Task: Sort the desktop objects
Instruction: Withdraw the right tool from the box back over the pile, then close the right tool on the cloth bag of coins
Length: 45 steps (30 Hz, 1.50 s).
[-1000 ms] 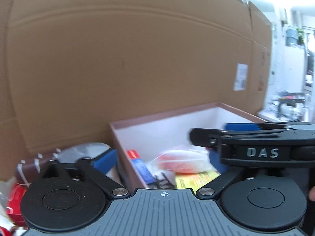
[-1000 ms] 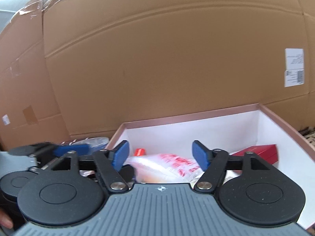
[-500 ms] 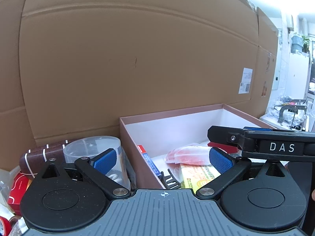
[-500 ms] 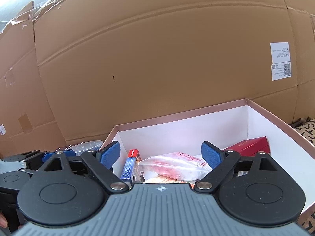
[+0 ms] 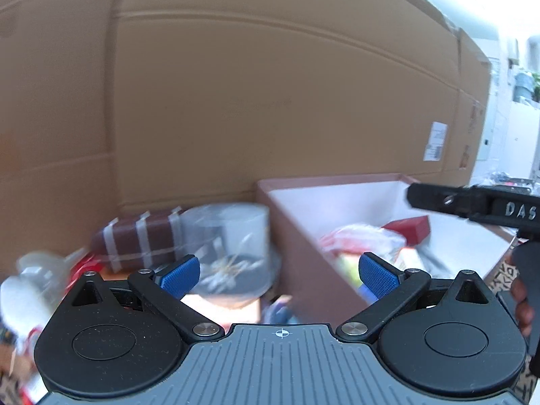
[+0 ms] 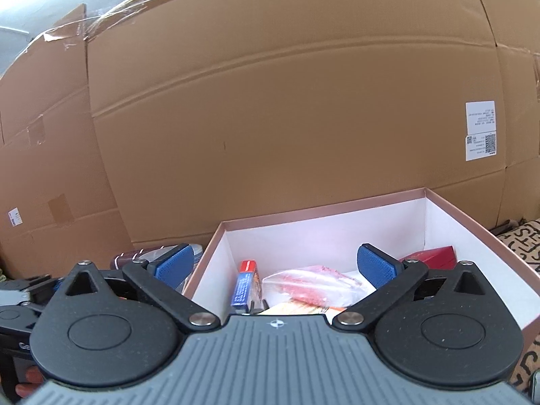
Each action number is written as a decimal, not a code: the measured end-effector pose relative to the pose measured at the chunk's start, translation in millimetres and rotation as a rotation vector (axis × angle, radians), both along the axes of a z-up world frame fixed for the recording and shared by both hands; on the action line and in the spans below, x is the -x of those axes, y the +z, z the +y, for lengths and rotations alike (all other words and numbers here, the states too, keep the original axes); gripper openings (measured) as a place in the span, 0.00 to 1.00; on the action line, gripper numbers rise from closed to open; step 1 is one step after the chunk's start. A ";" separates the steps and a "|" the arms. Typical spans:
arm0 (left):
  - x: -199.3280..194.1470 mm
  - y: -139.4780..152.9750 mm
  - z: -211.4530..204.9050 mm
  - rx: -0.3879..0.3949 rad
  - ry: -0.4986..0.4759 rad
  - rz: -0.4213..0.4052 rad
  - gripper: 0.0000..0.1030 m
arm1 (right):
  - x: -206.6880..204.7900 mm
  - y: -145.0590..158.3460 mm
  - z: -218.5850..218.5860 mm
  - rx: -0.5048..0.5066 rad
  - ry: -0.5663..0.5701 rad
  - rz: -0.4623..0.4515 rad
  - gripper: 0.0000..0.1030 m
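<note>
Left gripper (image 5: 279, 276): black two-finger tool with blue ribbed pads, jaws wide and holding nothing, poised over the near left corner of the box; this view is motion-blurred
Right gripper (image 6: 275, 270): matching black tool with blue pads, jaws spread wide and empty, held above the near edge of the box; its dark body also juts in at the right of the left wrist view
Sorting box (image 6: 479, 217): open rectangular cardboard box, pink-brown outside and white inside, standing against the cardboard wall
Inside the box, near side: blue and red flat carton (image 6: 244, 285) leaning on edge against the left wall, just beside a clear plastic bag with red print (image 6: 310, 287) lying across the middle; a yellow-orange packet peeks from under the bag
Inside the box, far right: red rectangular carton (image 6: 435, 256) lying flat near the back corner
Outside the box, left: clear round plastic tub (image 5: 233, 236) just beside the box wall, its contents too blurred to name; next to it a dark brown case with white stripes (image 5: 138, 236) lying on its side; further left, red and white items too smeared to identify
Backdrop: tall brown corrugated cardboard wall (image 6: 287, 118) bearing a white shipping label (image 6: 481, 130) at its right
</note>
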<state>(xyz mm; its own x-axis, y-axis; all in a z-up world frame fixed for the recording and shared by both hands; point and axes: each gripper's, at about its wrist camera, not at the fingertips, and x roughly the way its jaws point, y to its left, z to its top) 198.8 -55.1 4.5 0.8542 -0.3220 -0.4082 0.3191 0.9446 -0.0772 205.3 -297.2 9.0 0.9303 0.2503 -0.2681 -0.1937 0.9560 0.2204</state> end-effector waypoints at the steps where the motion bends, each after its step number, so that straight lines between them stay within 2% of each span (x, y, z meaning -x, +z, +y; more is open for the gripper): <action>1: 4.9 -2.2 7.7 0.006 0.013 0.010 1.00 | 2.4 -0.5 2.1 0.001 0.001 0.001 0.99; 5: 24.6 -12.3 37.0 0.021 0.077 0.042 1.00 | 16.8 -1.9 15.9 0.024 0.014 0.001 0.99; 11: 54.9 -25.0 76.0 0.063 0.154 0.089 1.00 | 49.2 0.4 44.4 0.114 0.035 -0.033 0.99; 17: 87.2 -26.4 102.7 0.094 0.187 0.089 1.00 | 91.0 6.6 77.1 0.180 0.113 -0.100 1.00; 22: 96.6 -35.9 127.0 0.109 0.228 0.113 1.00 | 110.4 -3.6 112.5 0.266 0.192 -0.124 0.99; 27: 98.5 -49.6 149.5 0.115 0.276 0.143 1.00 | 109.9 -17.7 141.1 0.297 0.261 -0.079 1.00; 34: 93.4 -65.5 170.0 0.161 0.301 0.190 1.00 | 100.1 -41.8 165.3 0.287 0.301 0.007 1.00; 39: 81.6 -68.3 174.6 0.196 0.272 0.210 1.00 | 89.6 -55.8 173.9 0.256 0.311 0.054 1.00; 45: 55.5 -74.4 177.0 0.193 0.242 0.235 1.00 | 76.9 -72.7 184.2 0.218 0.323 0.110 1.00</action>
